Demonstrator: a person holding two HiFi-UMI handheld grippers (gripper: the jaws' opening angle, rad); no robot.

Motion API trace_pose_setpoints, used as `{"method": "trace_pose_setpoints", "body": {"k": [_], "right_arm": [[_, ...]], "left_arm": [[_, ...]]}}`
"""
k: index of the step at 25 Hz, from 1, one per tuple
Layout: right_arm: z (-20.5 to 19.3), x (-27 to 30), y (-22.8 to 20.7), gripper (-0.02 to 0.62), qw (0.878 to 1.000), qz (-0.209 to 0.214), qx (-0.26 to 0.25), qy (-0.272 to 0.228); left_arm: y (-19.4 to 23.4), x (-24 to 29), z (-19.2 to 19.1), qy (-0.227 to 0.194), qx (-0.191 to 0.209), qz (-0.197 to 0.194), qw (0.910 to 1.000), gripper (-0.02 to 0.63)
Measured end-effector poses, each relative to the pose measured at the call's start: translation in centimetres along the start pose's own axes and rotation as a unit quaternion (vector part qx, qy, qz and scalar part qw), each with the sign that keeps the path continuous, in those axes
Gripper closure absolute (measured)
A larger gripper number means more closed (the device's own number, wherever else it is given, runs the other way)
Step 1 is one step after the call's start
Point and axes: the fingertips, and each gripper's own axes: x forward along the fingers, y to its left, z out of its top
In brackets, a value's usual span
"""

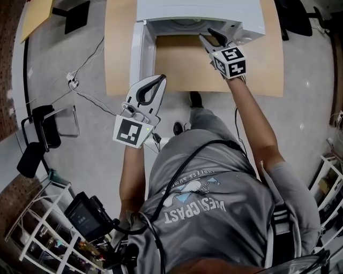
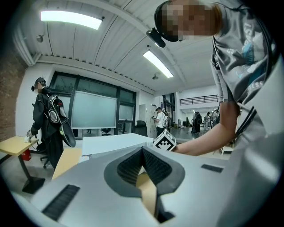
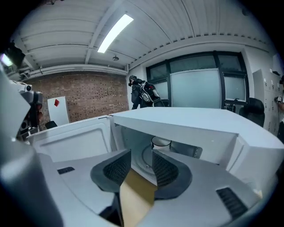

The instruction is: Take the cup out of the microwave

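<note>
The white microwave (image 1: 199,12) stands on a wooden table (image 1: 120,48) with its door (image 1: 138,53) swung open to the left. In the right gripper view a pale cup (image 3: 160,143) stands upright on the turntable deep inside the microwave (image 3: 191,122). My right gripper (image 3: 141,166) is open in front of the opening with nothing between its fingers, still apart from the cup. In the head view that right gripper (image 1: 210,36) reaches toward the cavity mouth. My left gripper (image 1: 161,79) hovers off the table's near edge, below the door, with its jaws shut and empty (image 2: 142,151).
A black chair (image 1: 43,134) and white cables (image 1: 72,80) are on the floor at left. Wire shelving (image 1: 48,230) stands at lower left. A person in black (image 2: 49,119) stands far off by a small table in the left gripper view.
</note>
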Motion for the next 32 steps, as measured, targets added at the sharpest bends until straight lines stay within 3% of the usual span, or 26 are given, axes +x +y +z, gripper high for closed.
{"method": "trace_pose_setpoints", "body": {"k": [8,20,25,27,32], "right_arm": [[-1.1,6.1,-4.0,0.468,0.998,-0.051,-0.002,0.020],[-4.1,12.7,-7.4,0.468,0.995,-0.078,0.007,0.053],[-4.2,14.0,-8.1,0.469,0.995,-0.080,0.019,0.051],[-4.2,14.1,-7.9,0.517,0.996,-0.069,0.023,0.048],[-3.9,13.3,-6.8,0.523,0.997,-0.048,0.036,0.039]], "left_arm": [[0.4,1.3,-1.1,0.024,-0.027,0.022,0.9991,0.563],[0.2,2.1,-3.9,0.056,-0.054,0.054,0.9955,0.563],[0.7,2.0,-4.3,0.062,-0.055,0.056,0.9949,0.563],[0.7,1.9,-4.4,0.062,-0.056,0.056,0.9949,0.563],[0.7,1.2,-4.1,0.062,-0.056,0.053,0.9951,0.563]]}}
